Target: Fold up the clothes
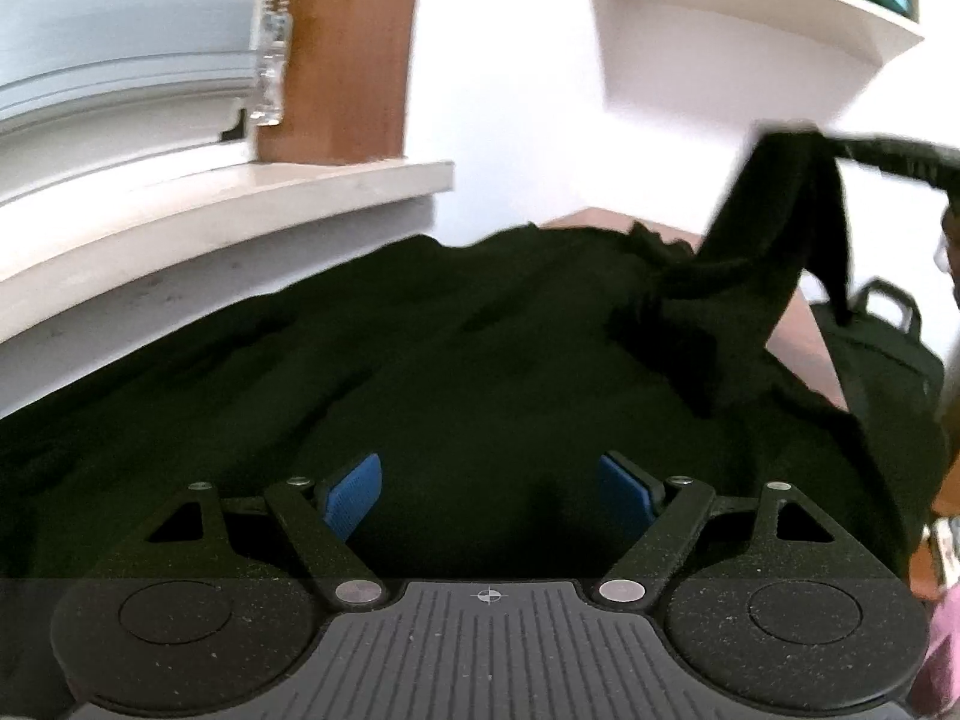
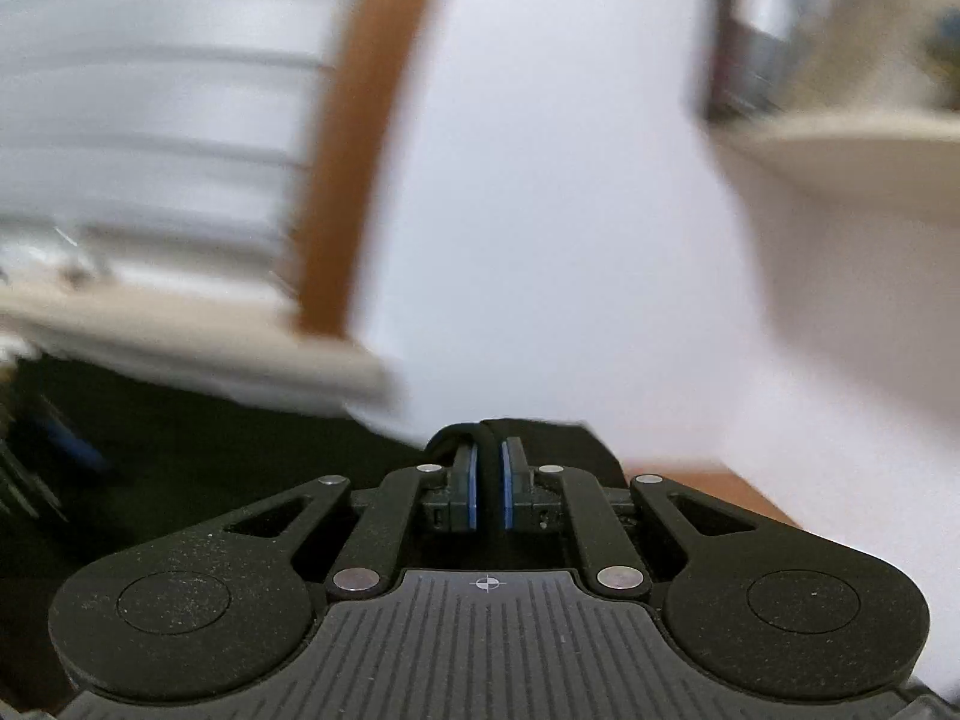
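white wall, windowsill (image 1: 240,204) behind brown desk (image 1: 804,336) | black garment (image 1: 456,348) spread over desk below windowsill | left gripper (image 1: 491,489): blue fingers (image 1: 354,495) wide apart over garment, gripping nothing | right gripper (image 2: 487,483): fingers pinched on a raised fold of garment | no readable writing

Each camera sits just behind its own fingers: the left wrist view looks down, close over the dark garment (image 1: 456,348), the right wrist view faces nearer level; both share the window sill (image 1: 252,198) and wall.
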Available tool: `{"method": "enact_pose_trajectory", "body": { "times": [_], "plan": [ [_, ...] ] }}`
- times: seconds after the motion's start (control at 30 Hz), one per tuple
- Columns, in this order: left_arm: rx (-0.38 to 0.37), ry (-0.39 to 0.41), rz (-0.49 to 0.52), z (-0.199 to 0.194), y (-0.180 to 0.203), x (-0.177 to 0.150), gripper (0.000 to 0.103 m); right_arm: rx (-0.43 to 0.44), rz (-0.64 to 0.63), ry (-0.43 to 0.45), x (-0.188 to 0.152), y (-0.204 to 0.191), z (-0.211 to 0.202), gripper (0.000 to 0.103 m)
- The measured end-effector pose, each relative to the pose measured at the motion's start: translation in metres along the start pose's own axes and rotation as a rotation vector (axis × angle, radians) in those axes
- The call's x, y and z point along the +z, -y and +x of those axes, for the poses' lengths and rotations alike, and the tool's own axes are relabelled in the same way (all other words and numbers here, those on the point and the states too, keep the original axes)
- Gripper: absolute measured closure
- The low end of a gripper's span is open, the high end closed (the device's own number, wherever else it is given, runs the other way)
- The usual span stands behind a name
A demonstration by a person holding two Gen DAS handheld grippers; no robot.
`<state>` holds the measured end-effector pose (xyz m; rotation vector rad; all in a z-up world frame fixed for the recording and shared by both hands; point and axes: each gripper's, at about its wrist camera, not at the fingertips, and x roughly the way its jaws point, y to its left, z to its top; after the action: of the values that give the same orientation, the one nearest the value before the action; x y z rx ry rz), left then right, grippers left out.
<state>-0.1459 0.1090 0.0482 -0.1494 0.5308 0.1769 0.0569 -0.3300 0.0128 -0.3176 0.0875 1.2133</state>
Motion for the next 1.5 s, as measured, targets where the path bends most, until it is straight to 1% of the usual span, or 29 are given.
{"method": "enact_pose_trajectory", "body": {
  "times": [0.03, 0.07, 0.1, 0.13, 0.2, 0.3, 0.37, 0.4, 0.47, 0.5, 0.53, 0.57, 0.6, 0.63, 0.67, 0.73, 0.8, 0.87, 0.97, 1.0, 1.03, 1.13, 1.23, 1.27, 1.3, 1.37, 1.47, 1.5],
  "plan": [
    [0.004, 0.015, -0.01, -0.003, -0.003, 0.002, 0.021, 0.057, -0.003, 0.006, 0.01, -0.012, 0.013, 0.087],
    [0.011, 0.032, -0.019, -0.006, -0.005, 0.003, 0.021, 0.1, -0.002, -0.011, 0.016, -0.02, 0.025, 0.081],
    [0.016, 0.047, -0.026, -0.009, -0.007, 0.005, 0.021, 0.125, 0.002, -0.034, 0.017, -0.028, 0.036, 0.064],
    [0.02, 0.059, -0.033, -0.012, -0.009, 0.006, 0.021, 0.145, 0.004, -0.047, 0.015, -0.035, 0.043, 0.059],
    [0.028, 0.081, -0.046, -0.018, -0.013, 0.009, 0.021, 0.173, 0.004, -0.053, 0.006, -0.042, 0.05, 0.059],
    [0.031, 0.092, -0.062, -0.02, -0.017, 0.011, 0.022, 0.169, 0.018, -0.052, -0.01, -0.039, 0.046, 0.055],
    [0.03, 0.087, -0.063, -0.019, -0.017, 0.01, 0.024, 0.144, 0.028, -0.074, -0.023, -0.028, 0.042, 0.057],
    [0.029, 0.083, -0.061, -0.018, -0.016, 0.01, 0.025, 0.13, 0.033, -0.096, -0.03, -0.021, 0.04, 0.058],
    [0.022, 0.072, -0.05, -0.015, -0.013, 0.009, 0.028, 0.109, 0.046, -0.145, -0.045, -0.007, 0.035, 0.062],
    [0.014, 0.069, -0.049, -0.013, -0.012, 0.009, 0.031, 0.109, 0.059, -0.175, -0.056, 0.0, 0.03, 0.065],
    [0.005, 0.066, -0.048, -0.011, -0.01, 0.009, 0.037, 0.109, 0.072, -0.205, -0.067, 0.008, 0.026, 0.065],
    [-0.001, 0.062, -0.049, -0.009, -0.009, 0.009, 0.038, 0.108, 0.085, -0.235, -0.077, 0.015, 0.021, 0.065],
    [-0.001, 0.053, -0.051, -0.007, -0.007, 0.009, 0.042, 0.106, 0.093, -0.261, -0.088, 0.023, 0.016, 0.065],
    [0.001, 0.041, -0.045, -0.004, -0.004, 0.01, 0.048, 0.105, 0.099, -0.283, -0.098, 0.031, 0.011, 0.065],
    [0.0, 0.029, -0.033, -0.002, 0.0, 0.012, 0.049, 0.11, 0.109, -0.301, -0.107, 0.038, 0.006, 0.065],
    [-0.008, 0.002, -0.015, 0.003, 0.01, 0.013, 0.05, 0.128, 0.133, -0.327, -0.124, 0.044, -0.005, 0.065],
    [-0.027, -0.016, -0.011, 0.006, 0.021, 0.011, 0.046, 0.143, 0.15, -0.333, -0.133, 0.045, -0.008, 0.065],
    [-0.059, -0.031, -0.012, 0.009, 0.034, 0.007, 0.044, 0.158, 0.156, -0.34, -0.137, 0.042, -0.005, 0.064],
    [-0.077, -0.055, 0.005, 0.018, 0.051, 0.001, 0.043, 0.158, 0.13, -0.361, -0.138, 0.033, 0.007, 0.065],
    [-0.075, -0.061, 0.012, 0.021, 0.056, -0.001, 0.042, 0.156, 0.123, -0.359, -0.138, 0.033, 0.007, 0.07],
    [-0.069, -0.067, 0.016, 0.023, 0.058, -0.003, 0.041, 0.151, 0.12, -0.36, -0.137, 0.033, 0.005, 0.093],
    [-0.053, -0.081, 0.032, 0.026, 0.06, -0.01, 0.04, 0.1, 0.102, -0.35, -0.135, 0.041, -0.013, 0.095],
    [-0.053, -0.104, 0.027, 0.025, 0.057, -0.016, 0.038, 0.046, 0.089, -0.361, -0.138, 0.049, -0.046, 0.096],
    [-0.064, -0.105, 0.02, 0.024, 0.056, -0.016, 0.037, 0.042, 0.087, -0.375, -0.141, 0.05, -0.055, 0.096],
    [-0.076, -0.11, 0.016, 0.023, 0.055, -0.018, 0.033, 0.049, 0.086, -0.397, -0.146, 0.05, -0.063, 0.096],
    [-0.093, -0.117, 0.024, 0.018, 0.056, -0.021, 0.032, 0.062, 0.084, -0.43, -0.152, 0.048, -0.075, 0.095],
    [-0.089, -0.122, 0.049, 0.011, 0.061, -0.026, 0.031, 0.081, 0.086, -0.428, -0.152, 0.044, -0.083, 0.093],
    [-0.085, -0.122, 0.055, 0.01, 0.063, -0.027, 0.031, 0.087, 0.087, -0.427, -0.152, 0.043, -0.086, 0.088]
  ]
}}
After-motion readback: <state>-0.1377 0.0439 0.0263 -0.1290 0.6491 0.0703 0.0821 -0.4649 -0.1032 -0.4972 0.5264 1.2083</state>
